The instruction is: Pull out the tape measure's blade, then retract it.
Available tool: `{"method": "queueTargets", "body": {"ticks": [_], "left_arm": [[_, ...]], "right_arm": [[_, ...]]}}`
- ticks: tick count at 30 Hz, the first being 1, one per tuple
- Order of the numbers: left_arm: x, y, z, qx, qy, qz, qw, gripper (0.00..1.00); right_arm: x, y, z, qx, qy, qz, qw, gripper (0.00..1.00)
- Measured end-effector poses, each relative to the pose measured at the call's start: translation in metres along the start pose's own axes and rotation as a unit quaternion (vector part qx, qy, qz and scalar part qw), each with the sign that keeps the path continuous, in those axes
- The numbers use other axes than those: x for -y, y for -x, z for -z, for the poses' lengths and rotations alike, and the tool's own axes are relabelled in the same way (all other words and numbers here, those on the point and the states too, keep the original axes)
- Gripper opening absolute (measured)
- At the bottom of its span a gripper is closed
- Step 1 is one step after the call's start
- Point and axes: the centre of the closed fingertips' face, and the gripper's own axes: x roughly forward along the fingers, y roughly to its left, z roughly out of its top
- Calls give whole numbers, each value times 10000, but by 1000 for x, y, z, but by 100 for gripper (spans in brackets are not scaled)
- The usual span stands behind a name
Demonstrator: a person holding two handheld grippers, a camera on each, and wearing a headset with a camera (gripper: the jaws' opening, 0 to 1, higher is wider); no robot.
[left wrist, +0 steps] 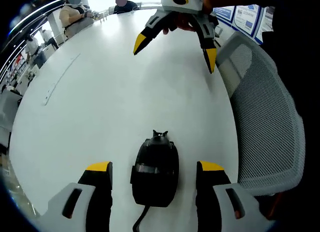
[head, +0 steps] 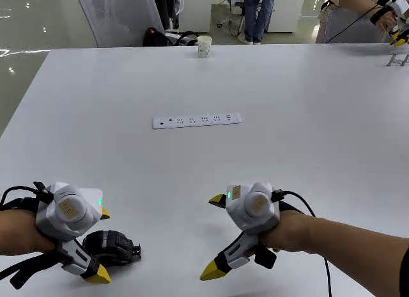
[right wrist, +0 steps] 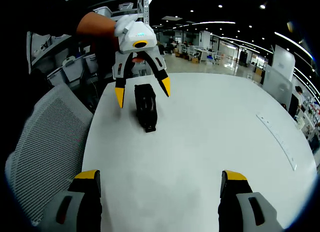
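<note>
A black tape measure (head: 114, 246) lies on the white table (head: 204, 86) at the lower left, its blade tip pointing right. My left gripper (head: 102, 244) is open with its yellow-tipped jaws on either side of the tape measure (left wrist: 155, 169), apart from it. My right gripper (head: 213, 236) is open a short way to the right, facing left toward the tape measure (right wrist: 146, 106), with nothing between its jaws. In the left gripper view, the right gripper (left wrist: 175, 42) shows at the top. In the right gripper view, the left gripper (right wrist: 142, 92) straddles the tape measure.
A white power strip (head: 197, 121) lies across the table's middle. A paper cup (head: 204, 46) stands at the far edge. A grey mesh chair (left wrist: 265, 117) sits by the near edge. People stand beyond the table.
</note>
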Motion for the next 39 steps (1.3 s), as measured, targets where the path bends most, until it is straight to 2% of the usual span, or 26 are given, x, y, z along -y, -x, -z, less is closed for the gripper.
{"method": "queueTargets", "body": {"ticks": [2, 4, 7, 13, 14, 16, 18, 20, 22, 26, 29, 34, 36, 38, 39], "left_arm": [[1, 1, -3, -10, 35, -16, 10000, 57], [3, 0, -4, -15, -46, 11, 10000, 55], [6, -2, -1, -148, -214, 58, 9996, 53], [7, -4, -5, -173, -383, 38, 9991, 48], [7, -5, -3, -267, -490, 31, 9984, 47], [6, -7, -1, -327, -668, -31, 9972, 45], [7, -8, 0, -390, -583, 20, 9975, 43], [8, -8, -1, -375, -618, 57, 9974, 36], [2, -7, -1, -410, -652, -96, 9970, 32], [4, -12, 0, -467, -673, -136, 9965, 31], [2, -13, 1, -500, -537, -167, 9972, 32], [1, -13, 2, -398, -451, -178, 9980, 32], [0, -14, 1, -359, -419, -151, 9984, 32], [0, -14, 0, -315, -369, -130, 9987, 32], [1, -15, 0, -304, -369, -134, 9988, 32]], "right_arm": [[-2, -5, -10, 213, -73, -16, 9997, 99], [-2, -10, -14, 233, -89, -18, 9997, 99], [-3, -16, -18, 231, -93, -46, 9997, 99], [-5, -24, -25, 239, -60, -95, 9997, 99], [-6, -26, -26, 221, 1, -106, 9997, 99], [-6, -28, -24, 155, 56, -132, 9998, 99], [-7, -29, -24, 130, 77, -150, 9998, 99], [-6, -30, -24, 102, 65, -164, 9998, 99], [-5, -32, -24, 96, 66, -169, 9998, 99], [-3, -37, -26, 112, 10, -190, 9998, 99], [-2, -43, -26, 80, -10, -217, 9997, 99], [2, -54, -27, 78, -120, -191, 9997, 99], [-3, -61, -29, 126, -330, -335, 9988, 99], [-6, -66, -28, 82, -182, -383, 9991, 99], [-8, -69, -26, -15, 54, -392, 9992, 99]]}}
